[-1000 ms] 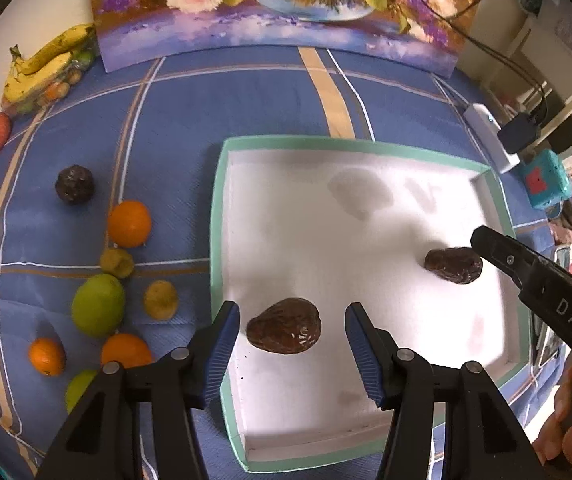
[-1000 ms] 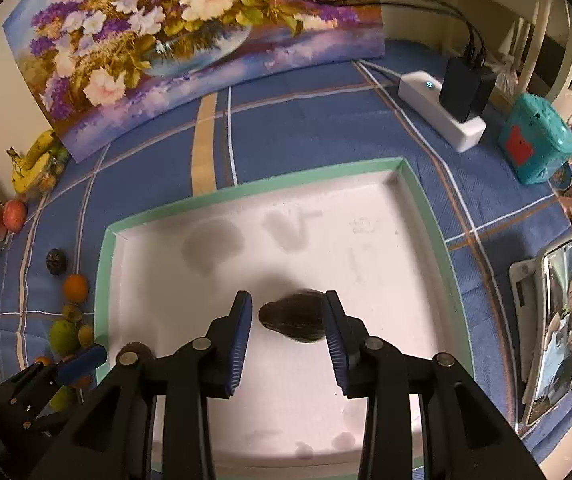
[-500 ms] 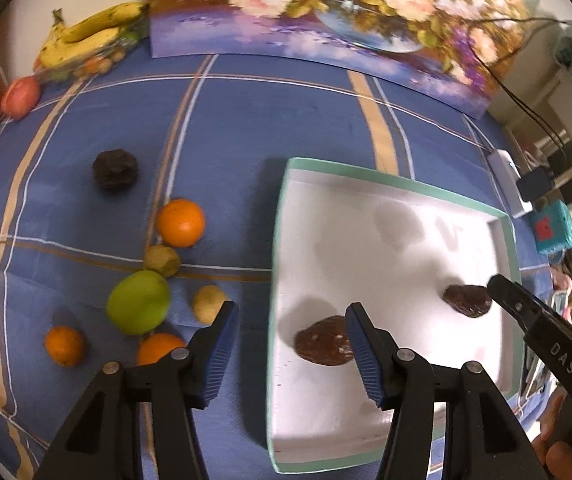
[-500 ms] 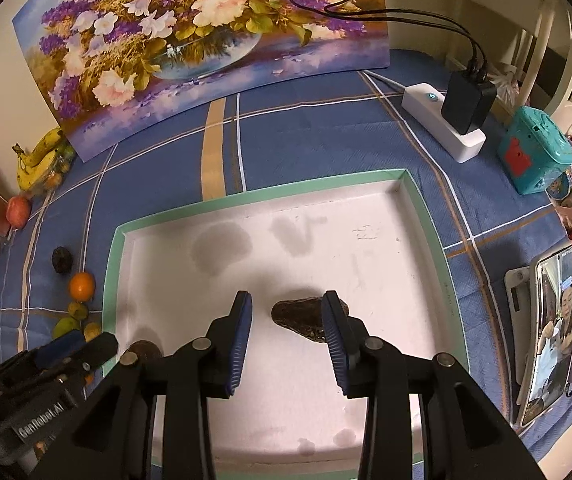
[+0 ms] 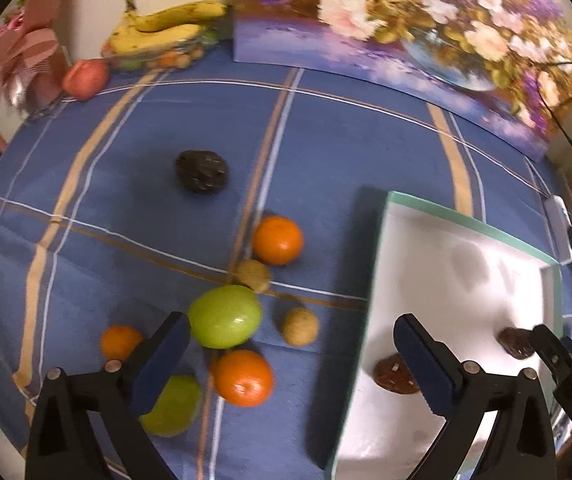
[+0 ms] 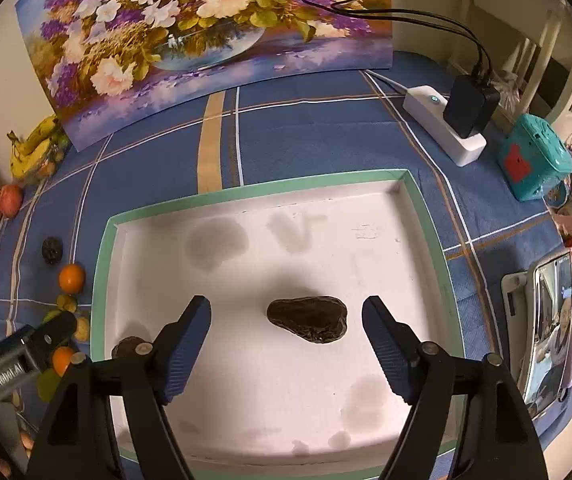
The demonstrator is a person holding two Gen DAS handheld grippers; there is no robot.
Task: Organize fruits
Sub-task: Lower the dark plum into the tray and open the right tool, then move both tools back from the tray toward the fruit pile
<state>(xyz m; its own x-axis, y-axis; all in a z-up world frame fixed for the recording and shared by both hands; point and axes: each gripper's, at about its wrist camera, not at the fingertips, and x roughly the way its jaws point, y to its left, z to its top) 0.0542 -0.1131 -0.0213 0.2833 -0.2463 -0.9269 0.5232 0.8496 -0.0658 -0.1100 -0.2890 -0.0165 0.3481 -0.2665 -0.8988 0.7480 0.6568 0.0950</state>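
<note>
A white tray with a green rim (image 6: 102, 264) holds two dark brown avocados: one (image 6: 307, 319) lies free between my open right gripper's (image 6: 286, 332) fingers, the other (image 5: 393, 374) sits near the tray's left edge. My left gripper (image 5: 289, 352) is open and empty above loose fruit on the blue cloth: a green apple (image 5: 225, 316), oranges (image 5: 278, 240) (image 5: 242, 378), small yellowish fruits (image 5: 300, 326), and a third dark avocado (image 5: 202, 171) farther back.
A flower painting (image 6: 206, 40) stands at the back. Bananas (image 5: 166, 28) and a red fruit (image 5: 85, 79) lie at the far left. A power strip with charger (image 6: 445, 124), a teal toy (image 6: 533, 158) and a phone (image 6: 545, 328) sit right of the tray.
My left gripper has swung left from the tray to over the loose fruit, leaving its avocado in the tray. My right gripper has opened wide and released its avocado.
</note>
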